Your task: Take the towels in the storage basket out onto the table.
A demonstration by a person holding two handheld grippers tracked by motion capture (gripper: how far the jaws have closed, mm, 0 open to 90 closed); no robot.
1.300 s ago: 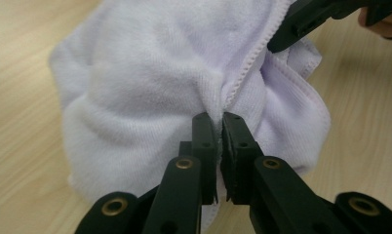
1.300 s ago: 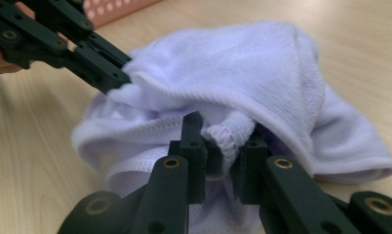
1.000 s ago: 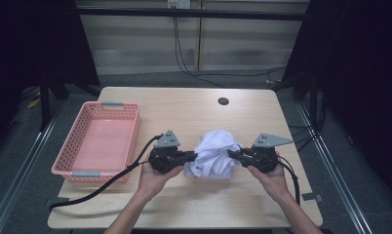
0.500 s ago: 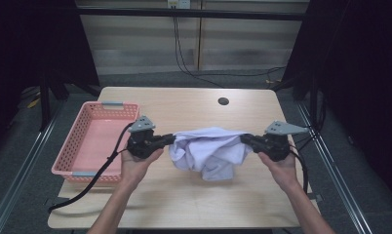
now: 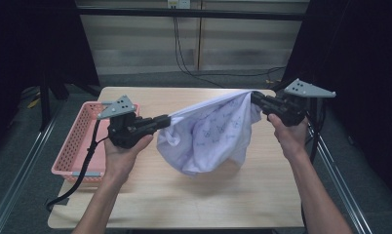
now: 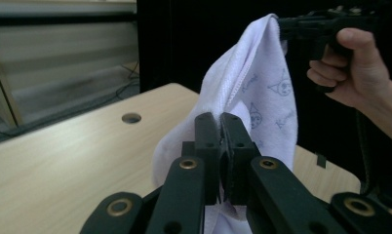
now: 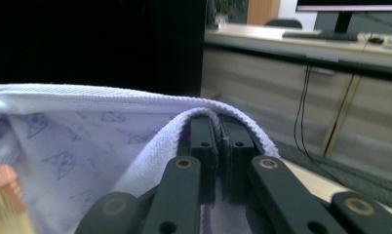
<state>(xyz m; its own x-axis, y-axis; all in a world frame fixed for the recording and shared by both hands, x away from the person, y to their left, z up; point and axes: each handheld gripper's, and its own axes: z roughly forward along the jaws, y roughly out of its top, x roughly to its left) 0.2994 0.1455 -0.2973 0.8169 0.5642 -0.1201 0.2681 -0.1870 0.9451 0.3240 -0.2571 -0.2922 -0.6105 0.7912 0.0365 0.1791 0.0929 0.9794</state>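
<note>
Now, table (image 5: 150,204): a pale wooden top with a round hole near its far edge; most of its surface lies bare beneath the work.
Basket (image 5: 69,146): pink, slatted, sitting along the table's left edge, just outside the left hand.
Cloth (image 5: 208,136): a white cloth with faint printed figures, held off the table above its middle. Its upper hem is drawn almost straight from one gripper to the other, rising toward the right, and the rest sags below in a loose pouch whose lowest fold hangs close over the wood; I cannot tell whether it brushes it.
Left gripper (image 5: 166,120): clenched on the cloth's left end. In the left gripper view (image 6: 219,122) the black jaws stand pressed together with white fabric pinched between them.
Right gripper (image 5: 255,96): likewise clamped on the hem at the right end, higher and nearer the table's far right corner; its own view (image 7: 218,124) has the hem looped over the closed jaws.
Relation that matters: the cloth's long axis runs hand to hand across the table, and each gripper holds one end, so neither is nearer.
Judgement: spreading it flat likely calls for drawing the hands apart and lowering them together.
</note>
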